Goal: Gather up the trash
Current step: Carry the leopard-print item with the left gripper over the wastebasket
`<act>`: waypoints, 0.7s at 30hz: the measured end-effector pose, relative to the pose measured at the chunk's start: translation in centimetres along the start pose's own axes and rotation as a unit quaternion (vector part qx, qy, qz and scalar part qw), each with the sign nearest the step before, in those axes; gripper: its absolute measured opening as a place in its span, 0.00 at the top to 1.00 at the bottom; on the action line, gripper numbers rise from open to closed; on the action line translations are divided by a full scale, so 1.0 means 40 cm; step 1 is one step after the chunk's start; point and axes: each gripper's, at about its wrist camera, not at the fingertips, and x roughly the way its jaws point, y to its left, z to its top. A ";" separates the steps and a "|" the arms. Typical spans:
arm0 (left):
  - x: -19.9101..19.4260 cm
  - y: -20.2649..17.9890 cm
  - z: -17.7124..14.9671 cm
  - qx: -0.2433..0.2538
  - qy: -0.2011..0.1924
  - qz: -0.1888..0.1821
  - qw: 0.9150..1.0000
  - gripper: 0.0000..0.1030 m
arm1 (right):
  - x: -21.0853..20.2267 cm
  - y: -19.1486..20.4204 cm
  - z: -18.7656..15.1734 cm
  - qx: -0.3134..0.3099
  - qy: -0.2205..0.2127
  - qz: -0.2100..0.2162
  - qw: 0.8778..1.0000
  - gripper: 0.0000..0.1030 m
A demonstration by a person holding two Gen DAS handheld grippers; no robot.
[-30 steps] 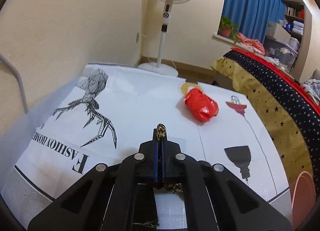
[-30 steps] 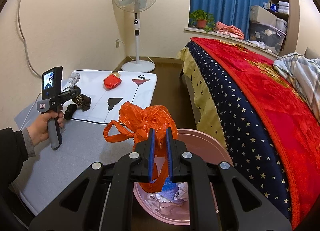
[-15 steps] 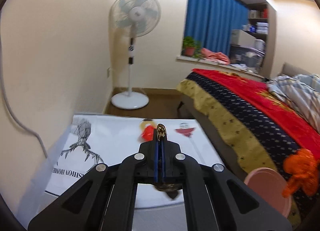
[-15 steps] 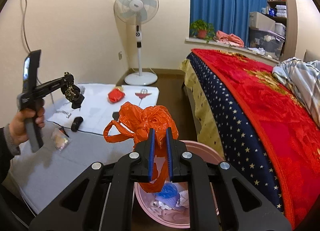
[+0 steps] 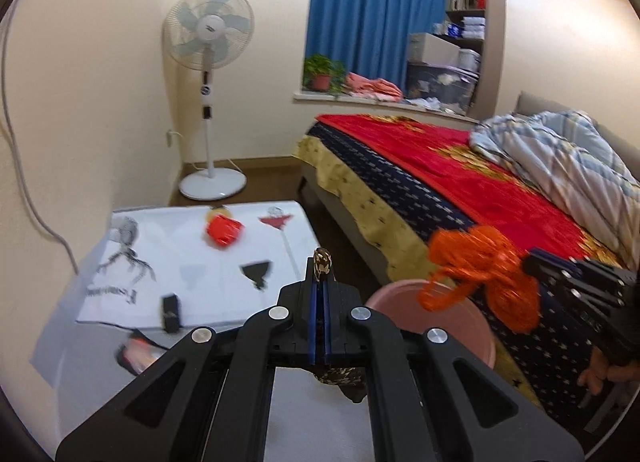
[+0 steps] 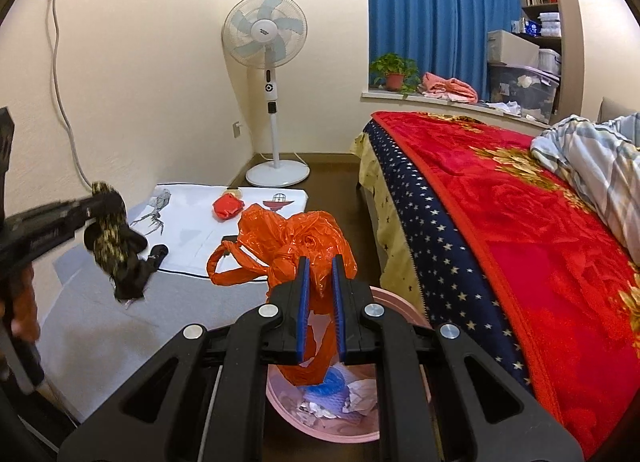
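Observation:
My left gripper [image 5: 319, 284] is shut on a crumpled black-and-gold wrapper [image 5: 322, 262], held up in the air; in the right wrist view the same wrapper [image 6: 114, 240] dangles from that gripper [image 6: 98, 204] at the far left. My right gripper [image 6: 319, 268] is shut on an orange plastic bag [image 6: 292, 240] above a pink bin [image 6: 394, 304] that holds crumpled paper and blue trash. In the left wrist view the orange bag [image 5: 480, 270] hangs over the pink bin [image 5: 390, 294], right of my left gripper.
A red wrapper [image 5: 223, 231] and a small black object [image 5: 170, 312] lie on the printed white sheet [image 5: 180, 262] over the low table. An orange packet [image 5: 134, 354] lies by its near edge. A bed with a red blanket [image 6: 520, 214] fills the right. A fan [image 6: 266, 74] stands in the corner.
My left gripper has risen off the table with the wrapper and swung right, toward the bin and orange bag. My right gripper has lifted the orange bag slightly.

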 end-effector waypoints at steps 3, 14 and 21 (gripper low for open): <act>0.023 -0.048 -0.023 0.005 0.010 -0.020 1.000 0.98 | -0.012 -0.021 -0.015 0.000 0.002 -0.009 1.000 0.89; 0.165 -0.165 -0.076 0.011 0.049 -0.076 0.996 0.98 | 0.050 -0.126 -0.091 0.006 0.062 -0.054 0.997 0.89; 0.217 -0.215 -0.086 0.025 0.058 -0.090 0.994 0.98 | 0.081 -0.152 -0.111 0.010 0.075 -0.066 0.995 0.87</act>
